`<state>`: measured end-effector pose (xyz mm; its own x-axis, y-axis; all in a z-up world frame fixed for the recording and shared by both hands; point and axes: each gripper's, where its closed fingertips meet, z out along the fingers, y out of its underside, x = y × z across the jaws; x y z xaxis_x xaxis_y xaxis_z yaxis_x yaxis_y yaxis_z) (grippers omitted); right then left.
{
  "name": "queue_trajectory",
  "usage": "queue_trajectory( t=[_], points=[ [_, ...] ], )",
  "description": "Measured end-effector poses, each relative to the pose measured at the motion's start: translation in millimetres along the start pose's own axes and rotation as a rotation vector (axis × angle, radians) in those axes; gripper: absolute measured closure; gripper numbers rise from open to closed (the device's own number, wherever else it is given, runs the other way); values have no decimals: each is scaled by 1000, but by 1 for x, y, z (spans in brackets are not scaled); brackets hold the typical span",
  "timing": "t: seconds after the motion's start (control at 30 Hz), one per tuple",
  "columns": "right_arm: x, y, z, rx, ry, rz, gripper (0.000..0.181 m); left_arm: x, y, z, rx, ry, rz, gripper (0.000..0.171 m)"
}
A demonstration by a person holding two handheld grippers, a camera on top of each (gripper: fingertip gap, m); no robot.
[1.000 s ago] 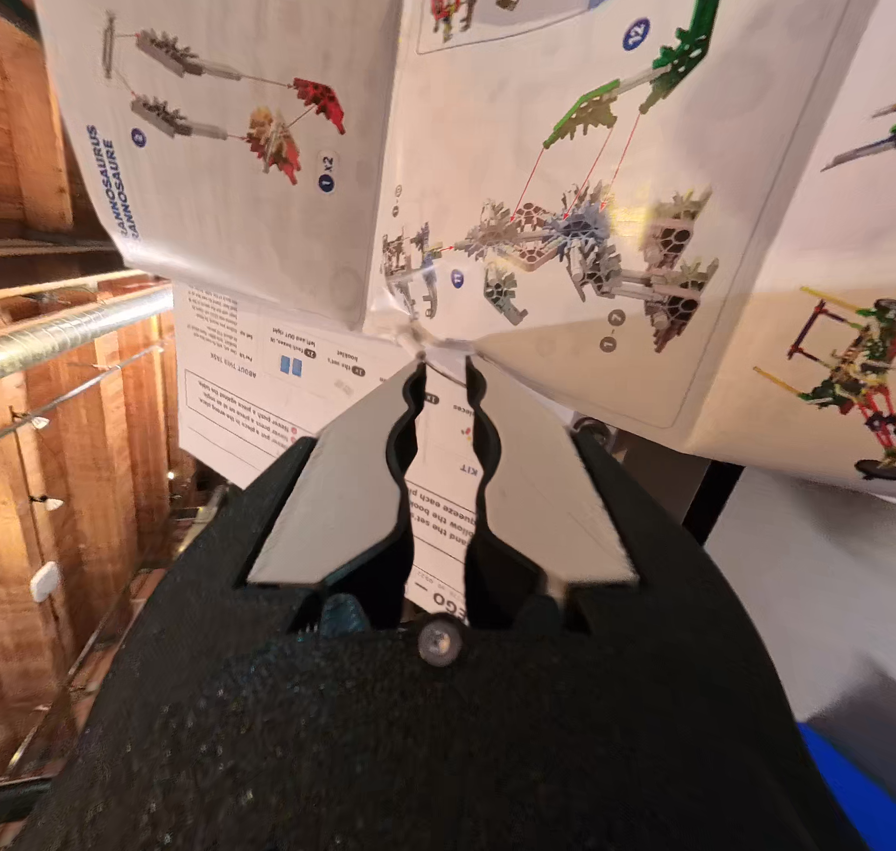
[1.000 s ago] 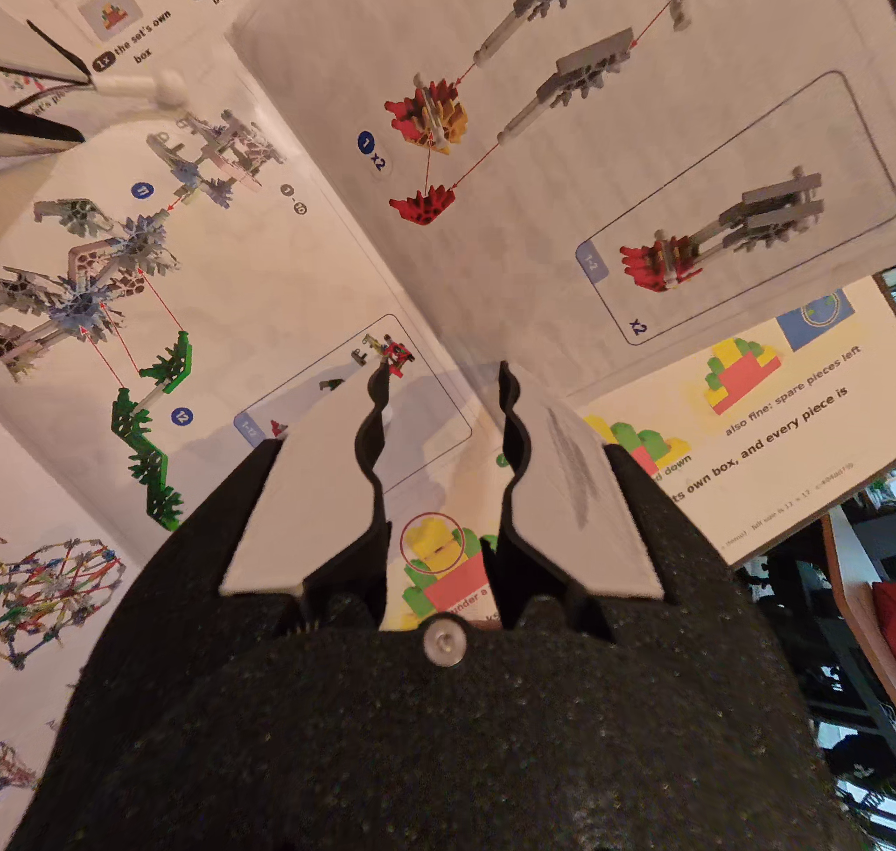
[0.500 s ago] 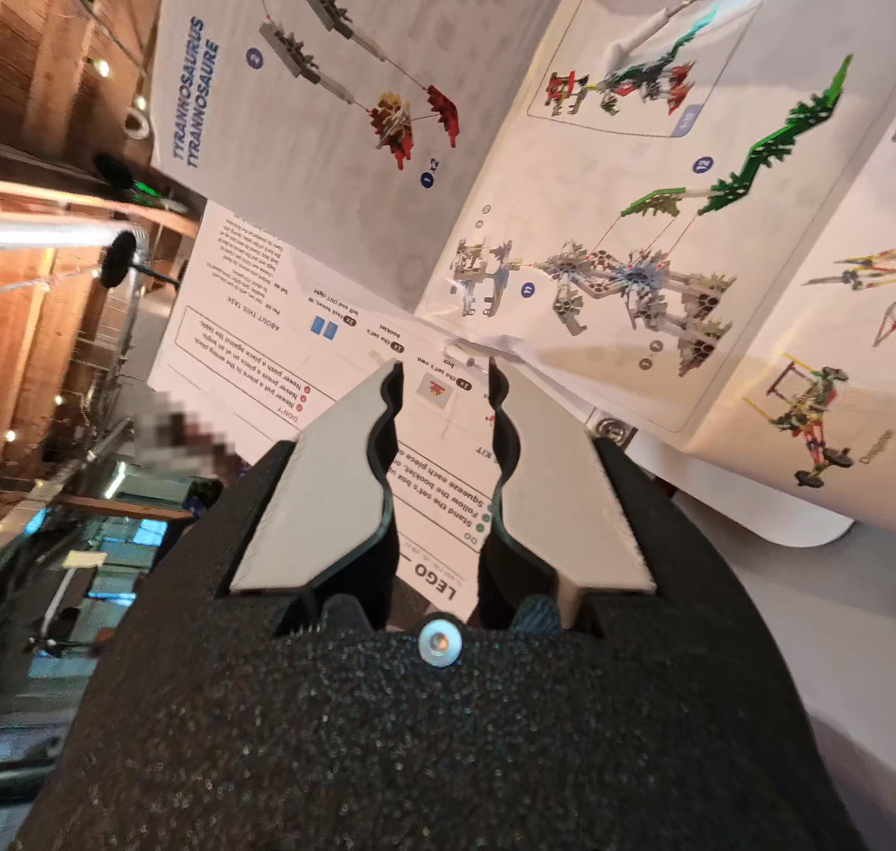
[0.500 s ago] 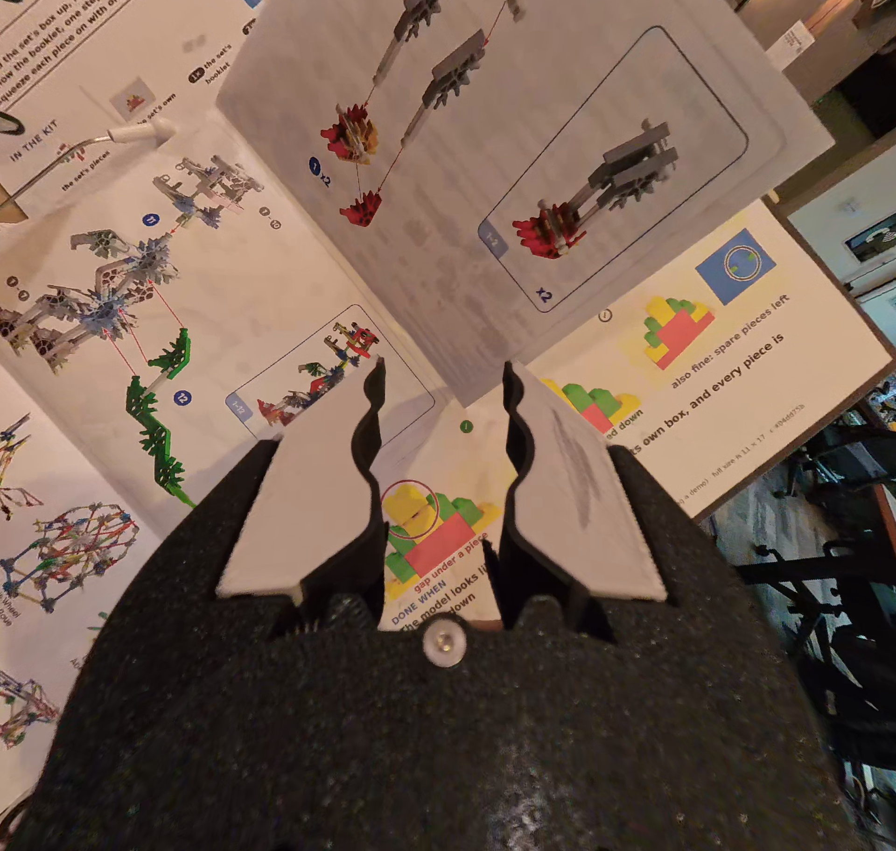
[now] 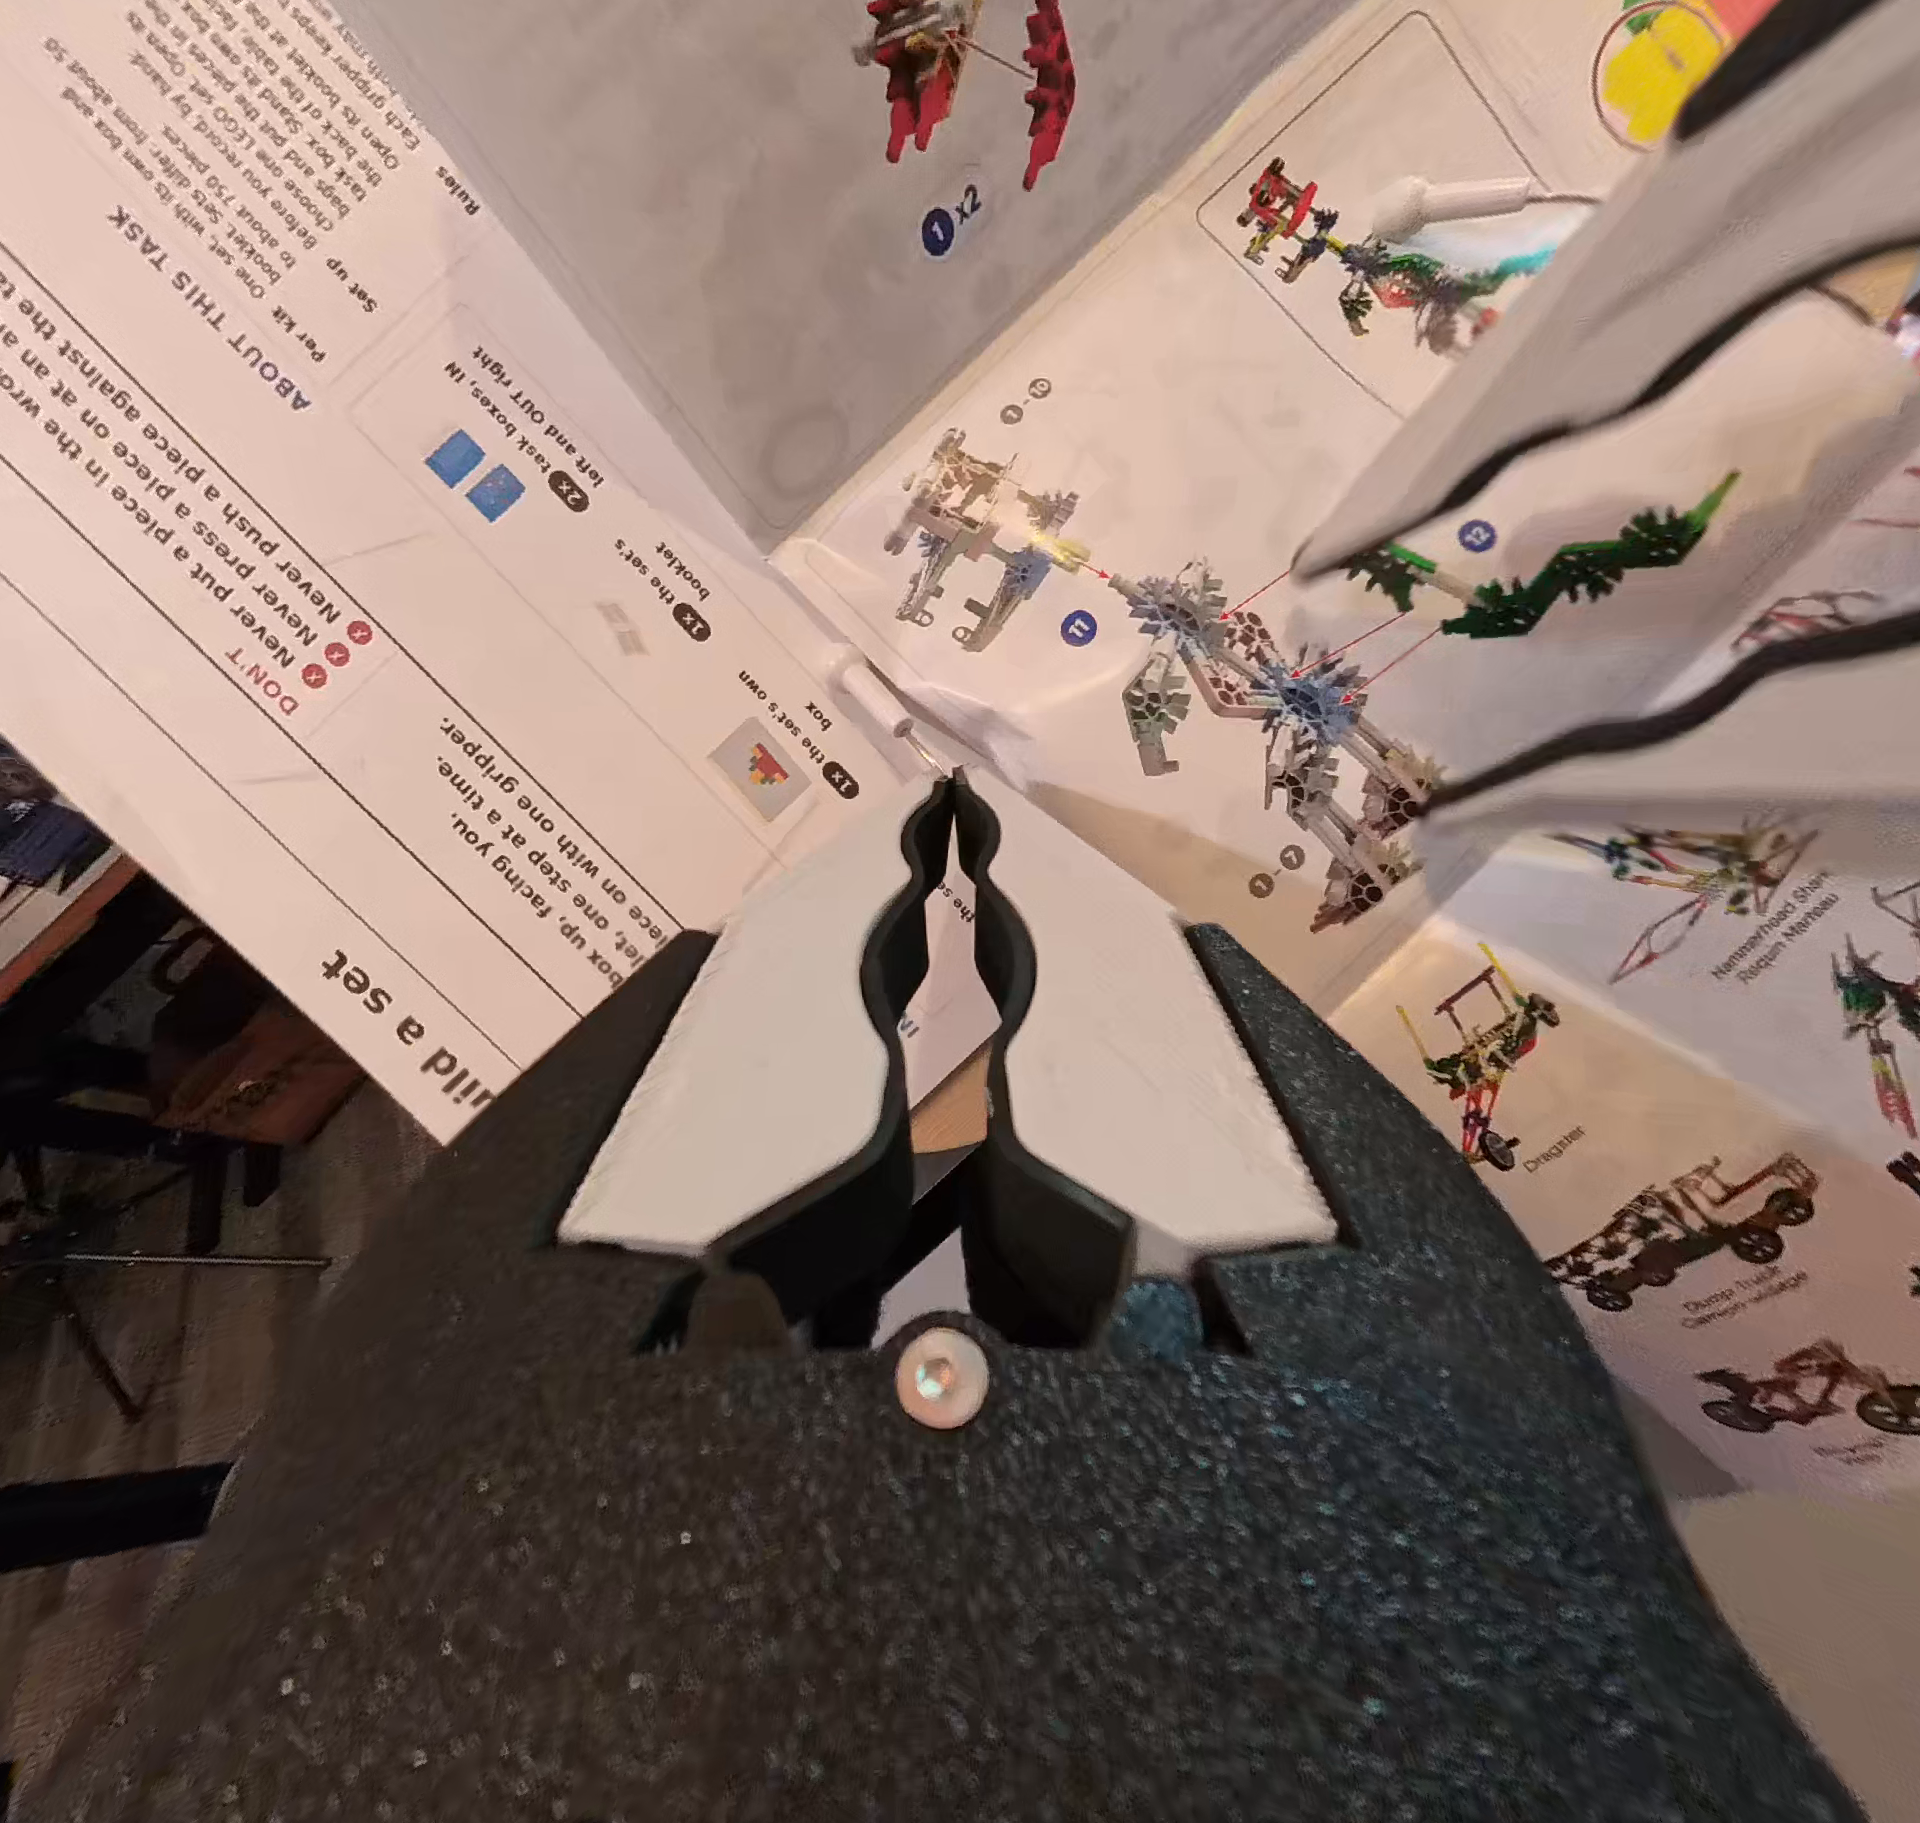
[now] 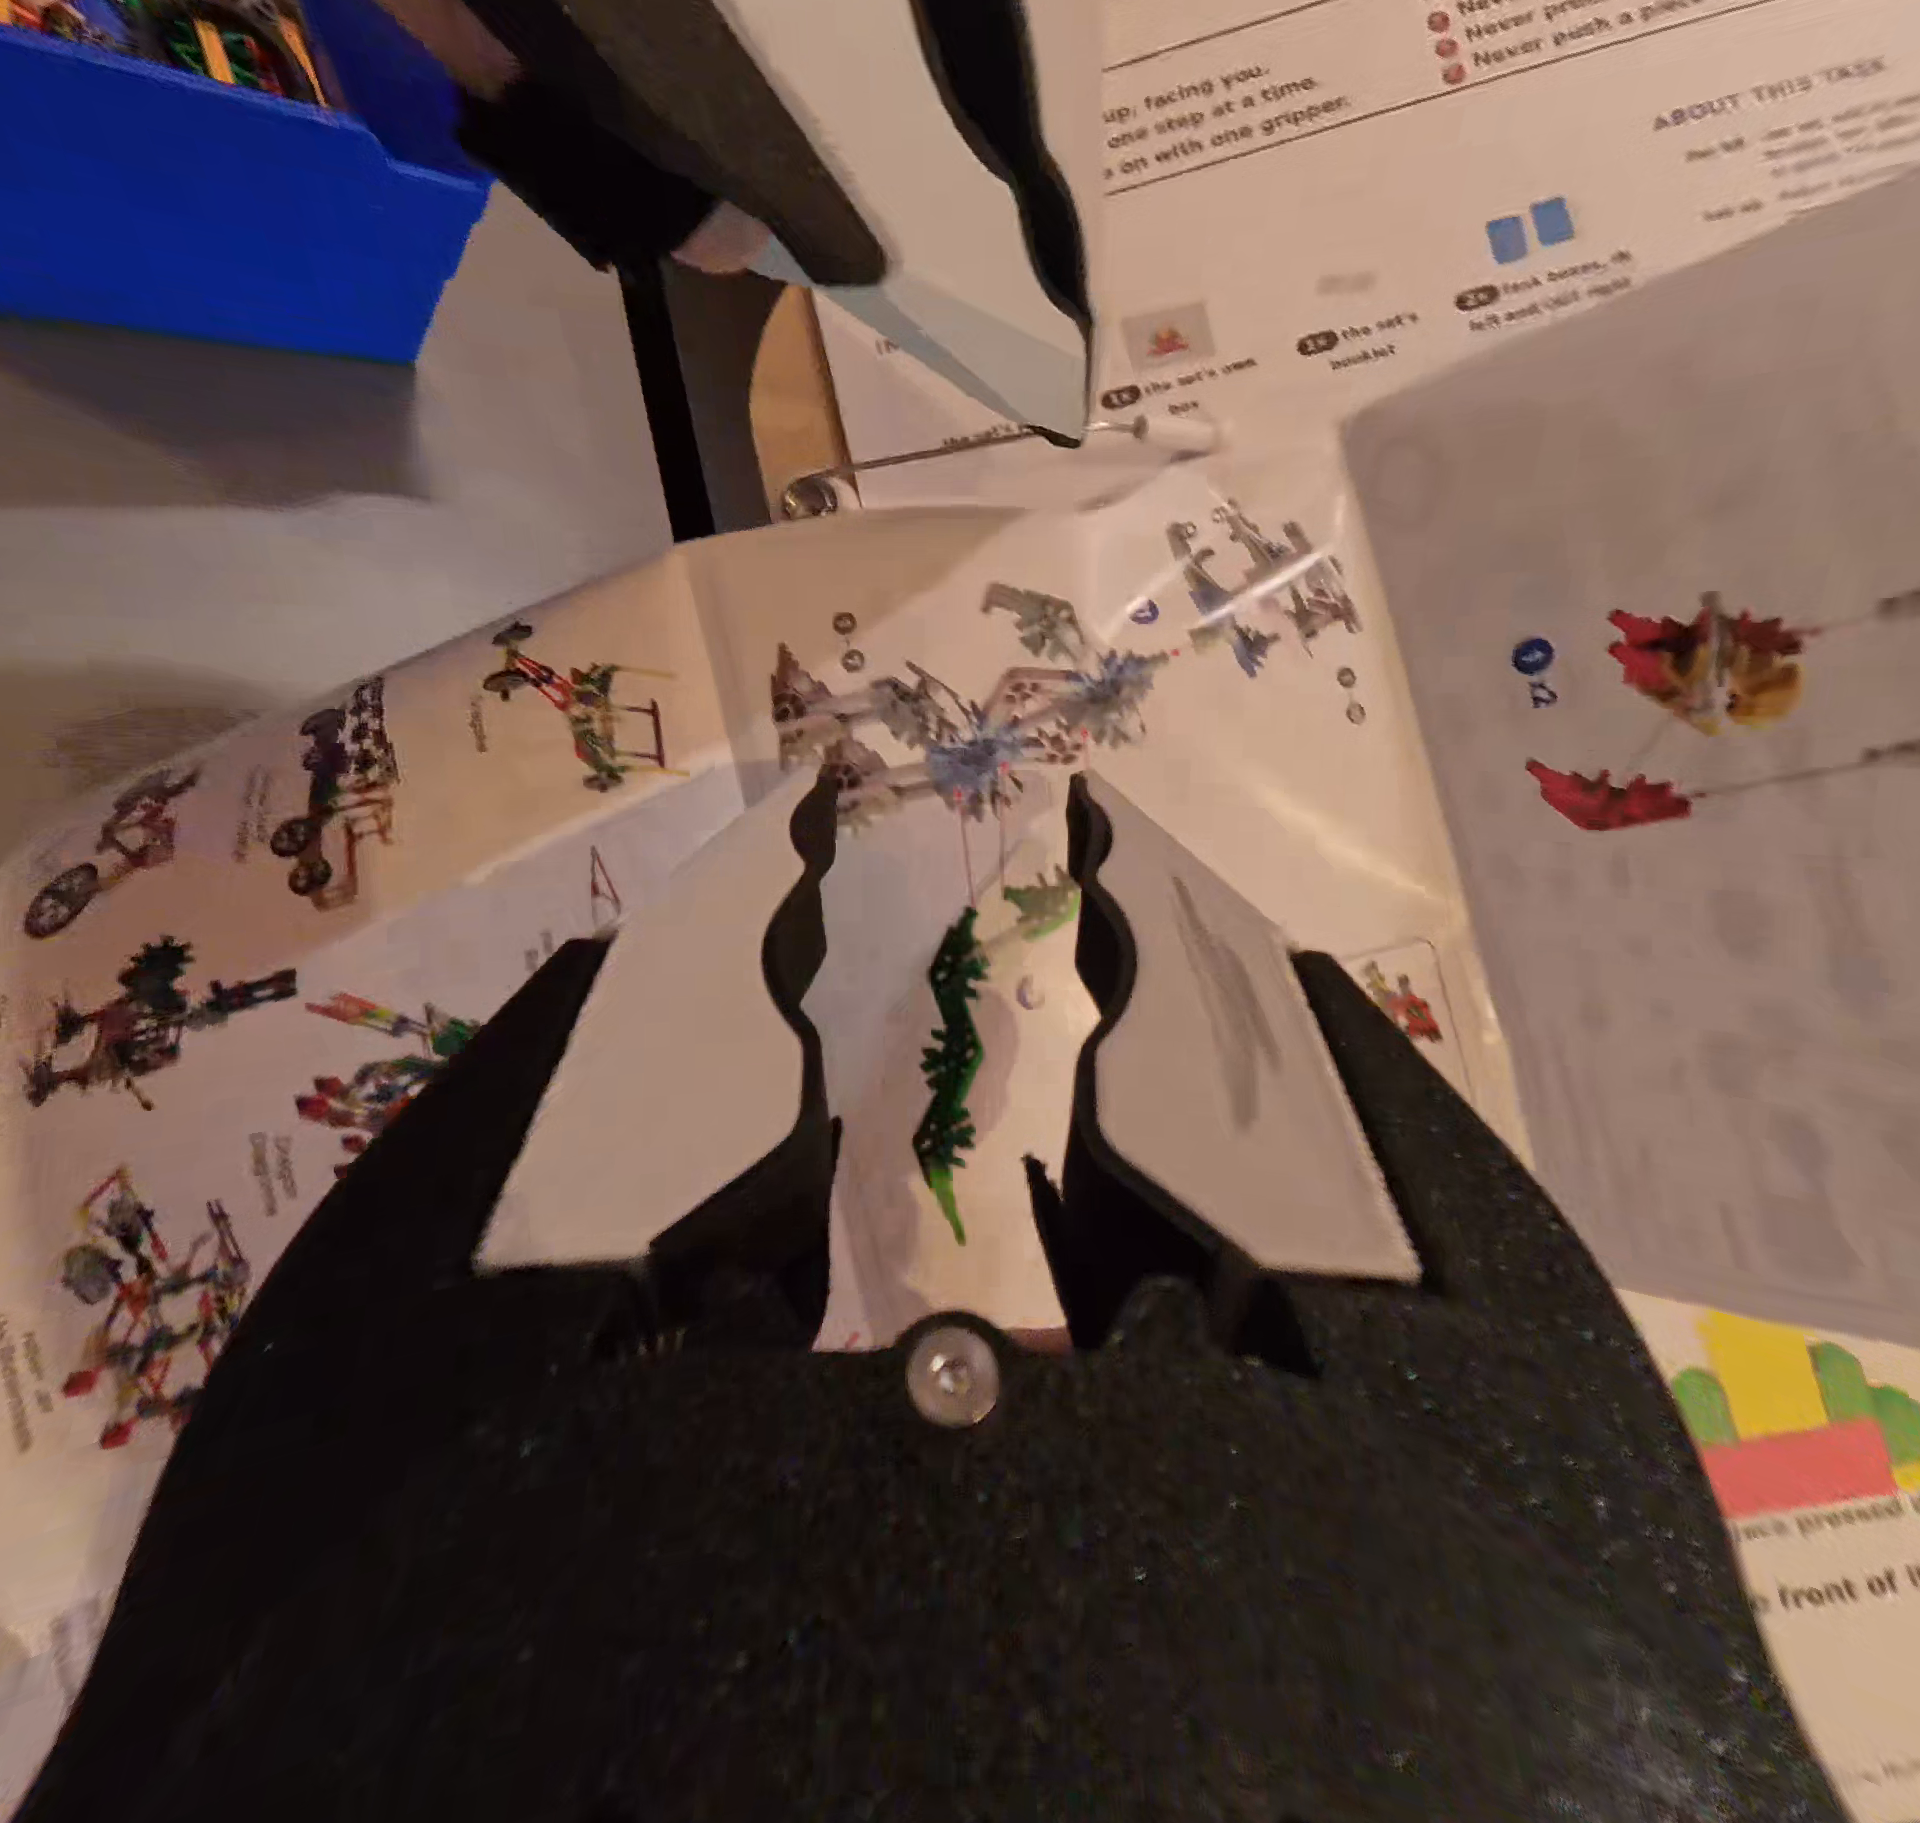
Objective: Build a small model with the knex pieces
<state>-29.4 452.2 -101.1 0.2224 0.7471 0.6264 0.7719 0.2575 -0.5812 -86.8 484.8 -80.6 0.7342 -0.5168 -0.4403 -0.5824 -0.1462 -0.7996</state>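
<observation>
At centre frame, the left gripper [image 5: 951, 786] has its tips pinched together on what looks like the thin wire arm [image 6: 935, 452] of a page holder, by its white cap [image 5: 871, 701]. The right gripper [image 6: 951, 786] hovers with fingers spread over the open instruction booklet [image 6: 1039, 734] (glossy, glare-streaked). A printed sheet [image 5: 312, 526] lies behind; a blue bin [image 6: 208, 204] sits upper left.

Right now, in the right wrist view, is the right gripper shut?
No: the right gripper stands open, its two fingers apart with the booklet page showing through the gap between them.
</observation>
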Motion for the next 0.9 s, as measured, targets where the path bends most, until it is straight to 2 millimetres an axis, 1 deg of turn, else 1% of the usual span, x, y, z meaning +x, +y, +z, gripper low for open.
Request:
queue_trajectory(
  t=[0.1,0.13,0.23,0.3,0.43,0.47,0.53,0.57,0.63,0.67,0.7,0.77,0.83,0.87,0.9],
  points=[
    [-9,0,20,-51,12,-49,143,-3,-2,-2,23,-2,-20,171],
    [-10,1,23,-59,7,-30,143,-3,-4,-4,38,1,-29,171],
    [-11,3,23,-82,-31,14,143,-9,-14,-14,120,-14,-77,171],
    [-11,5,23,-85,-50,57,142,-12,-17,-20,142,-13,-76,171],
    [-12,4,22,-73,-77,76,140,0,-3,-14,81,64,-96,171],
    [-14,3,22,-73,-80,77,137,0,0,-12,66,56,-98,169],
    [-17,2,21,-65,-104,84,130,6,7,-5,31,79,-119,151],
    [-16,0,20,-52,-107,99,123,7,7,-2,31,83,-137,155],
    [-8,-2,18,-22,-117,167,115,8,7,2,33,80,-166,158],
    [1,-6,16,12,-106,197,117,7,7,3,39,71,-177,161],
    [11,-10,14,43,-92,223,118,3,8,4,37,49,-182,169],
    [30,-14,14,67,-61,276,118,3,6,3,56,62,-207,170],
    [50,-9,21,39,27,255,116,3,6,3,69,50,-203,170],
    [58,-5,25,15,72,228,115,3,6,2,73,39,-194,171],
    [61,-4,27,15,97,209,115,3,5,1,84,28,-191,171]
  ],
)
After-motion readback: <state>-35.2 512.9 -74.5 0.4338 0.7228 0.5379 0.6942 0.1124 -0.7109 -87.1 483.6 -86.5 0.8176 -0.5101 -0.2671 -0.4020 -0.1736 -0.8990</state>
